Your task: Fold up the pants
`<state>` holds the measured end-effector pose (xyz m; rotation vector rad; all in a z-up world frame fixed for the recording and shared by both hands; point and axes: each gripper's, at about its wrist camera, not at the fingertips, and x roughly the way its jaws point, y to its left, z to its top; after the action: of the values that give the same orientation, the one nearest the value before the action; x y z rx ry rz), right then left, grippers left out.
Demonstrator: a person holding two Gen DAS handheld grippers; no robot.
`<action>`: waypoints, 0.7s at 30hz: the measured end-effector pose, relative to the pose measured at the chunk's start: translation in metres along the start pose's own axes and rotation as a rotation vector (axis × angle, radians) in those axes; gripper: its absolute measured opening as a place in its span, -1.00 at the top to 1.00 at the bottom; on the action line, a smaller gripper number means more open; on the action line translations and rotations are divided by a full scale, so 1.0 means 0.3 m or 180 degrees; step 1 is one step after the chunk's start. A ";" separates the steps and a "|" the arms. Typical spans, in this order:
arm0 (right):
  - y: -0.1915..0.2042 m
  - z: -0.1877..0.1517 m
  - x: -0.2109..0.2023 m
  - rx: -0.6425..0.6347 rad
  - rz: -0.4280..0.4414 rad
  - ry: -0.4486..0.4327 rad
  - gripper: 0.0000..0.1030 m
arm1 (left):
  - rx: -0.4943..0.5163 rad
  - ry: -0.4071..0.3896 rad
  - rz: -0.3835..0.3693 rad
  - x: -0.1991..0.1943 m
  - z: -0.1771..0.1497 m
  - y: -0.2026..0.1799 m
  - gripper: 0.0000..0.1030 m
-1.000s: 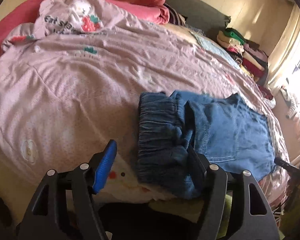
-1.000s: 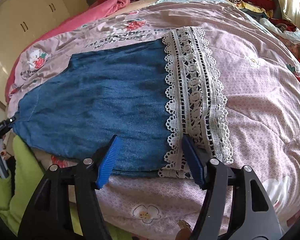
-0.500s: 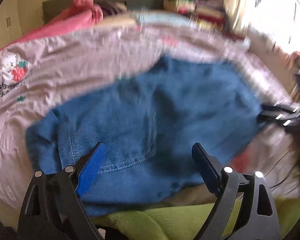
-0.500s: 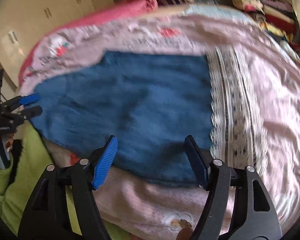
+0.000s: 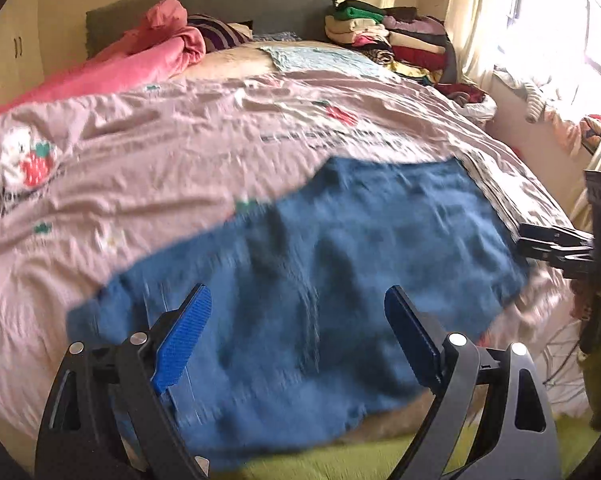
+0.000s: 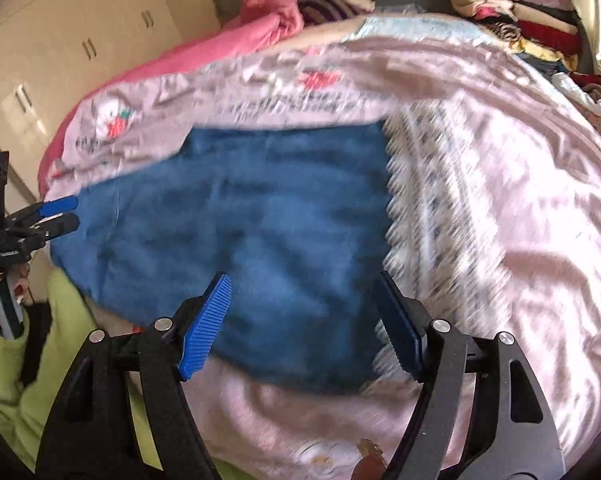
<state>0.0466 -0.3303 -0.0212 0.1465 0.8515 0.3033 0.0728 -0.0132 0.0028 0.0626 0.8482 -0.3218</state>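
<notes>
The blue denim pants [image 5: 320, 280] lie spread flat on the pink quilt [image 5: 160, 152] near the front edge of the bed, with their white lace hem [image 6: 412, 208] at the right end. The left gripper [image 5: 296, 336] hangs above the pants with its jaws wide apart and nothing between them. The right gripper [image 6: 304, 320] is opening its jaws above the hem end; through the blur its pads seem not to press the cloth
</notes>
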 end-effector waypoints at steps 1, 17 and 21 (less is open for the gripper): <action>-0.018 0.022 -0.003 0.0034 -0.0009 -0.0035 -0.29 | -0.0017 0.0001 -0.0016 0.014 0.027 0.001 -0.70; -0.377 0.344 0.193 0.0537 0.0101 0.0066 -0.29 | -0.0318 0.0530 -0.0647 0.453 0.310 0.010 -0.53; -0.403 0.341 0.291 0.0553 0.0239 0.0281 0.01 | -0.0402 0.0640 -0.0726 0.524 0.296 0.019 -0.24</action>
<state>0.2029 -0.4174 -0.0468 0.3292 0.9612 0.3077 0.2360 -0.0638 -0.0559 -0.1222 1.0764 -0.4808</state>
